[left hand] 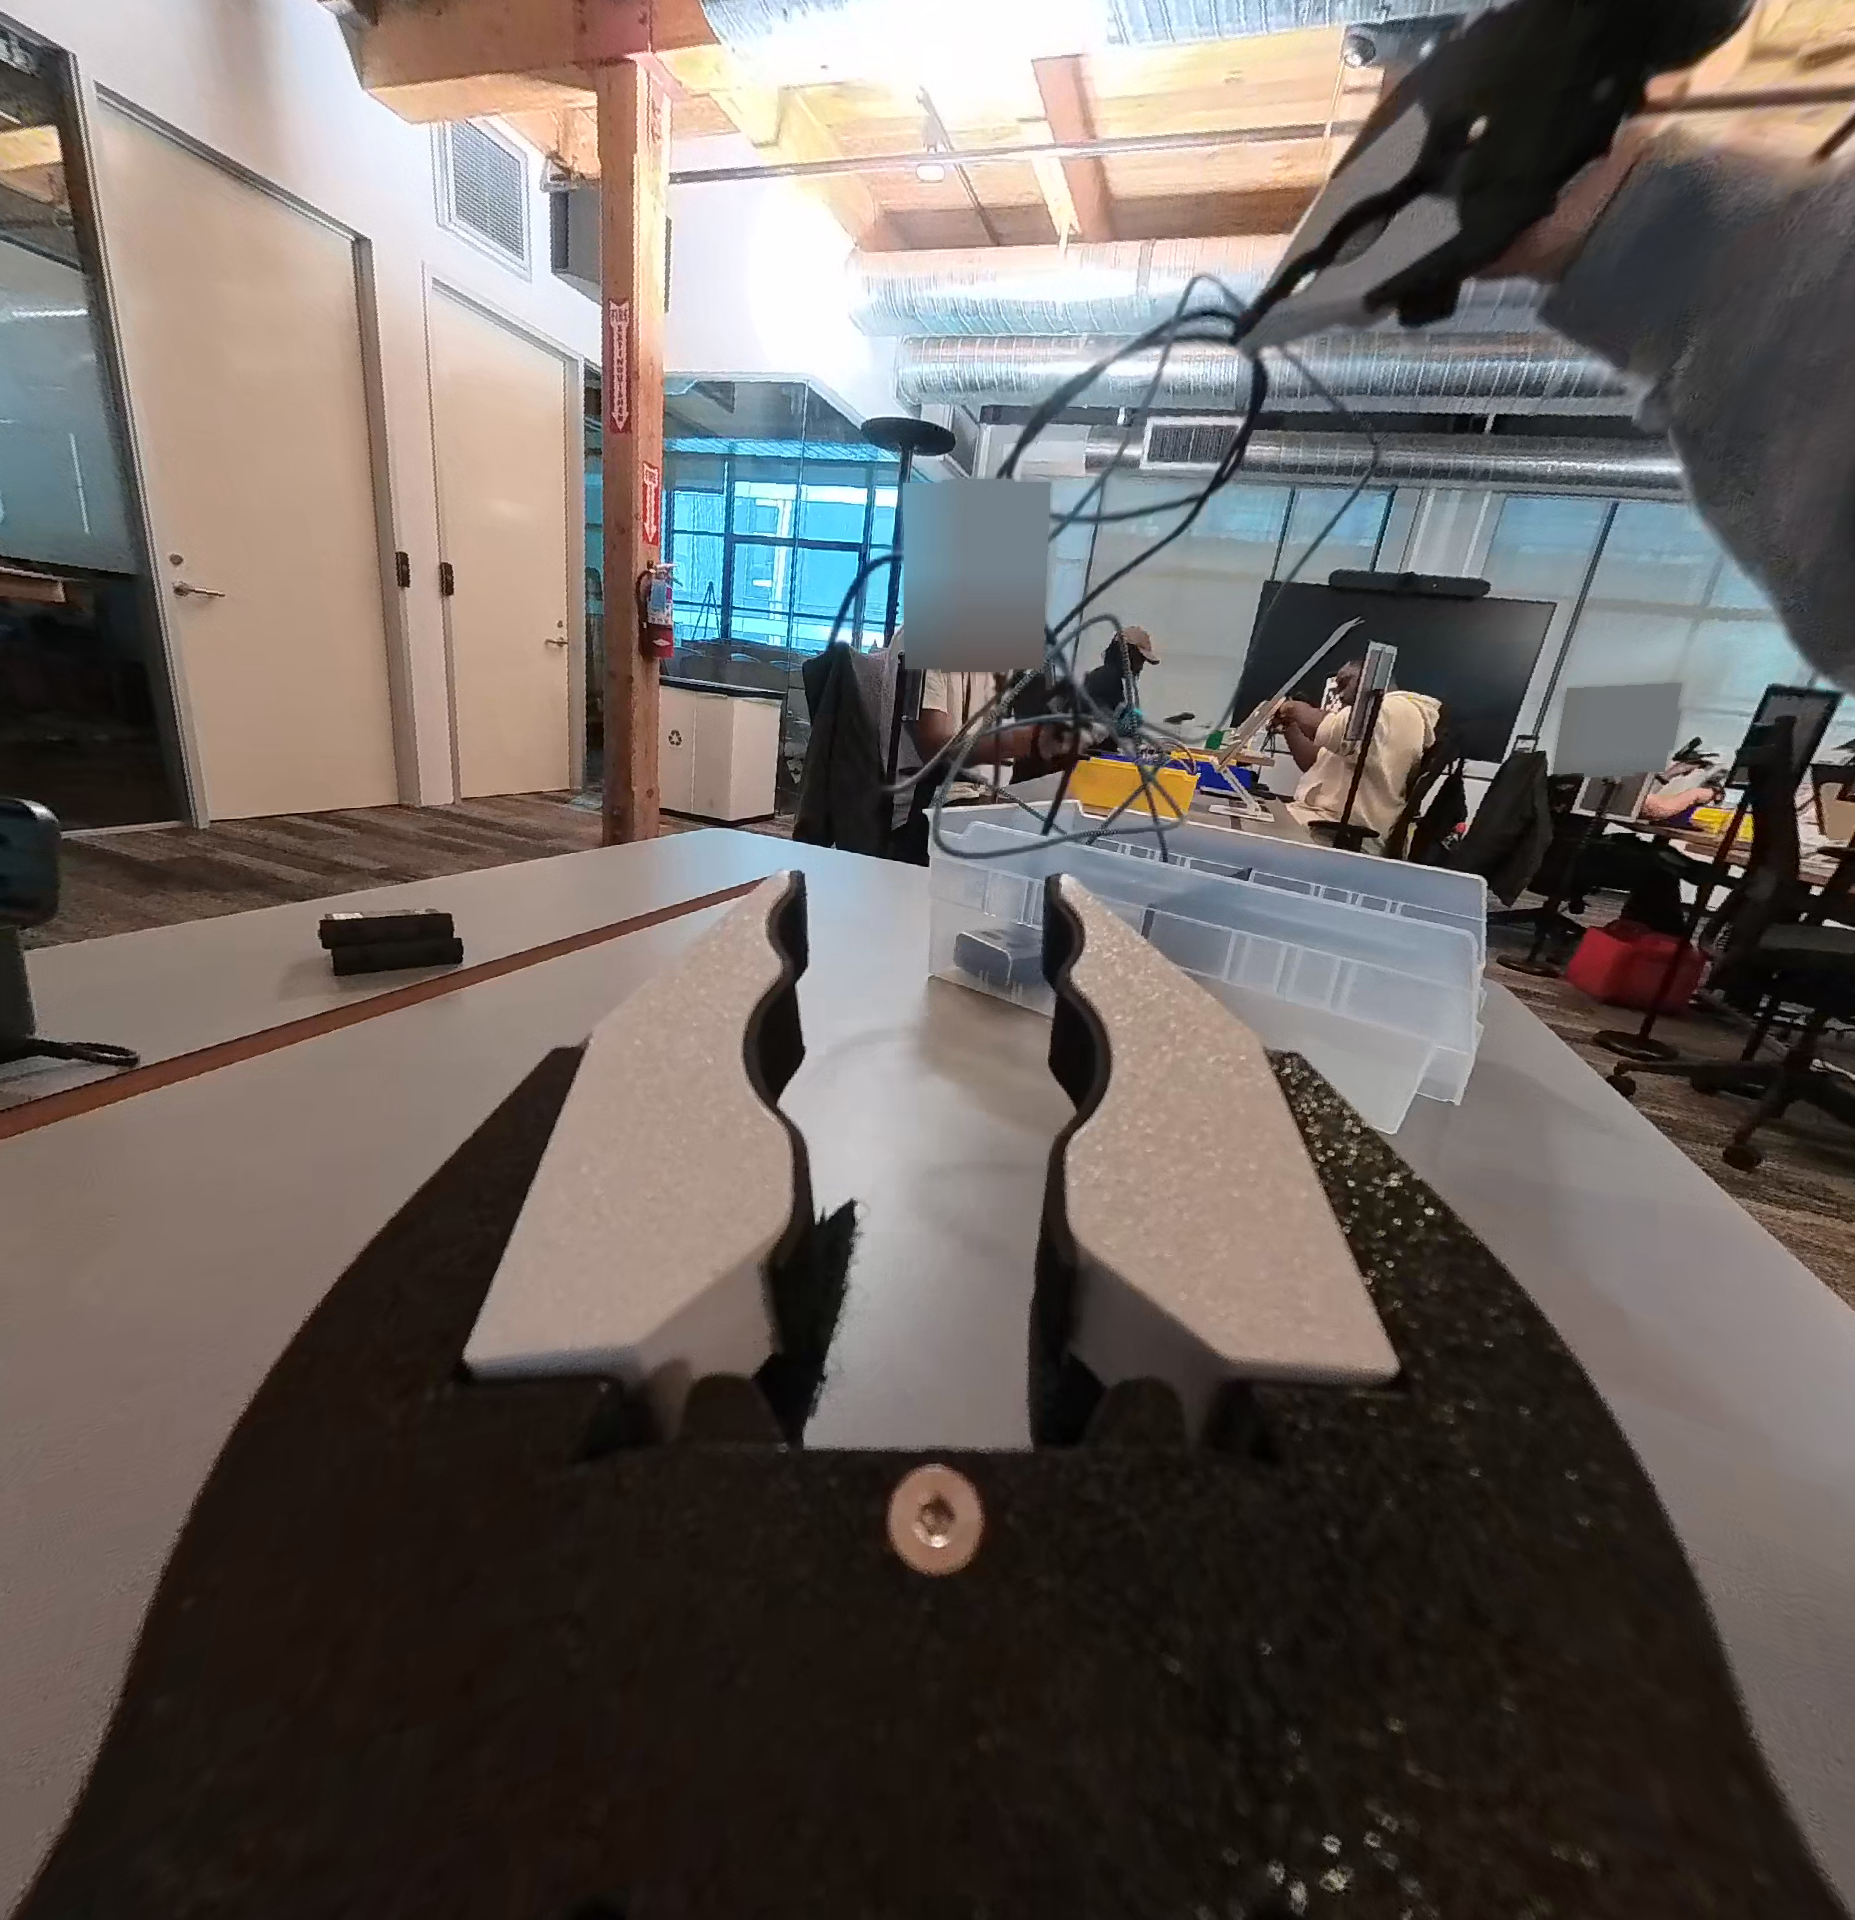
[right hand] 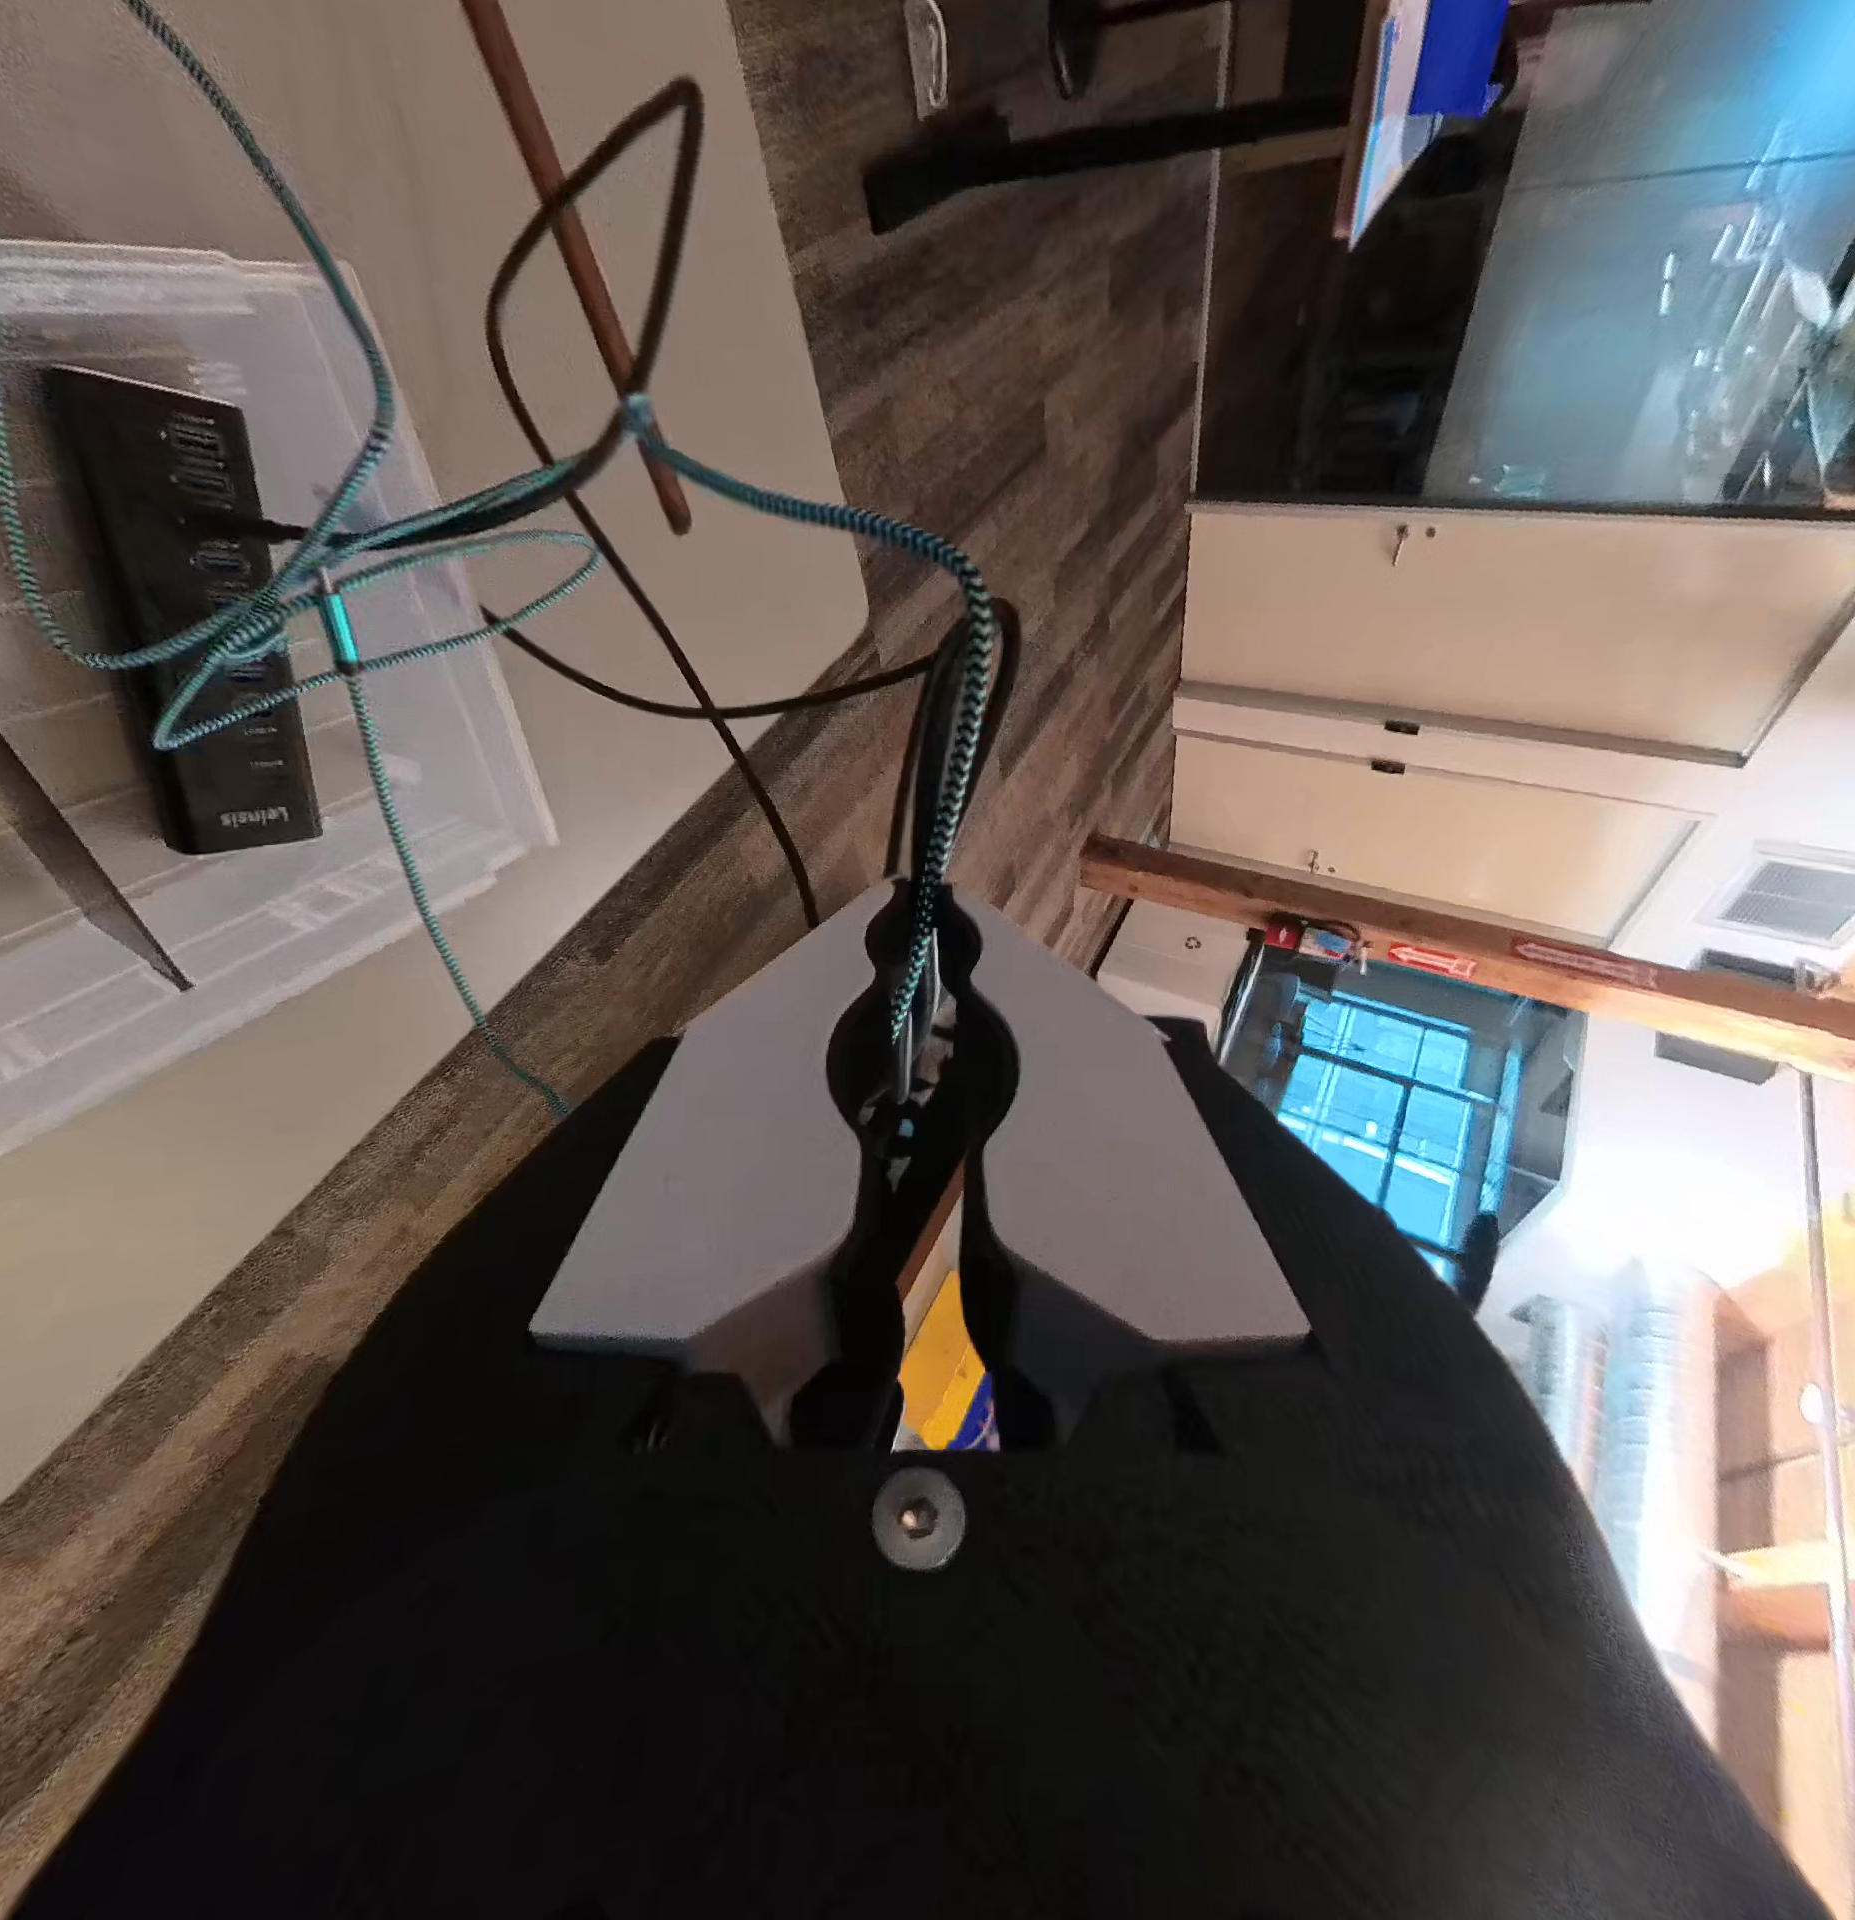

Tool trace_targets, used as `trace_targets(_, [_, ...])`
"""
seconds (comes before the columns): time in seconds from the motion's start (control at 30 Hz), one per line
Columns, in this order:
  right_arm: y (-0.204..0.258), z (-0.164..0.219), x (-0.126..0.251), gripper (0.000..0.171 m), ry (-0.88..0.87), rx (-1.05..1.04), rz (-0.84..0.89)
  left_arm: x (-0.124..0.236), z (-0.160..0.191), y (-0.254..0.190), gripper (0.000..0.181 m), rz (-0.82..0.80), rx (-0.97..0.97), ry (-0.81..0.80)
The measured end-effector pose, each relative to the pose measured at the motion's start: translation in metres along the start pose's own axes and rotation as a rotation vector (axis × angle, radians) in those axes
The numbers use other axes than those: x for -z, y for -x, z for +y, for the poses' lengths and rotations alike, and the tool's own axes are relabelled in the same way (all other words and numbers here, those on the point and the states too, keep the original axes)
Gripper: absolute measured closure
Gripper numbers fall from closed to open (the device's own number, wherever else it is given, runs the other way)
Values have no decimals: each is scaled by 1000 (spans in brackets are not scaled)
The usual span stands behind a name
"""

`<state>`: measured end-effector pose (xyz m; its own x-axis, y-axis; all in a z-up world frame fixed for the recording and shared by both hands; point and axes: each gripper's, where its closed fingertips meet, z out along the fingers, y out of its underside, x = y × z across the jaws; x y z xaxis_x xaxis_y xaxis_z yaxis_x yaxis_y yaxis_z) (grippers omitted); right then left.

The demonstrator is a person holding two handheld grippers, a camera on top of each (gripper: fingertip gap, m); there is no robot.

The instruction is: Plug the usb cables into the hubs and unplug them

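Right gripper (right hand: 928,914) lifts clamped cables (right hand: 954,727) above the hub (right hand: 185,613).
Left gripper (left hand: 923,914) waits wide open, empty, over the counter (left hand: 227,1195); next, untangle one plug.

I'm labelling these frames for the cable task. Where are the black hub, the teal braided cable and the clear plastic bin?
black hub (right hand: 180,603), right wrist view, on its ported top face.
teal braided cable (right hand: 944,831), right wrist view, on the stretch just above the fingertips.
clear plastic bin (left hand: 1318,935), left wrist view, on its front wall.
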<state>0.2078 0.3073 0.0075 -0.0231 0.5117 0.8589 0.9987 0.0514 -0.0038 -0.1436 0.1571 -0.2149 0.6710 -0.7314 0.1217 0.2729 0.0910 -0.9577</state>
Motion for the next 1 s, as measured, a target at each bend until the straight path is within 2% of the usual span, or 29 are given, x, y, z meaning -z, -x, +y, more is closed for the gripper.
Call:
trace_targets(0.13, [47,-21,-38,170,-53,59,51,1,-1,0,139,-1,4,-5])
trace_targets(0.23, [103,-32,-77,170,-75,85,42,1,-1,1,139,-1,8,-7])
trace_targets(0.4, [204,-37,-136,169,-87,-10,-220,0,0,0,139,5,10,-3])
trace_targets(0.53, [236,-55,-146,170,-131,-239,-491,-1,1,-2,139,9,5,4])
trace_targets(0.63, [255,-53,-152,170,-76,-257,-630,-1,1,-2,140,11,4,6])
trace_targets(0.83, [280,-45,-156,170,40,-232,-781,-2,2,-3,140,18,9,8])
trace_targets(1.0, [299,-39,-166,170,122,-236,-826,-3,3,-4,140,24,9,12])
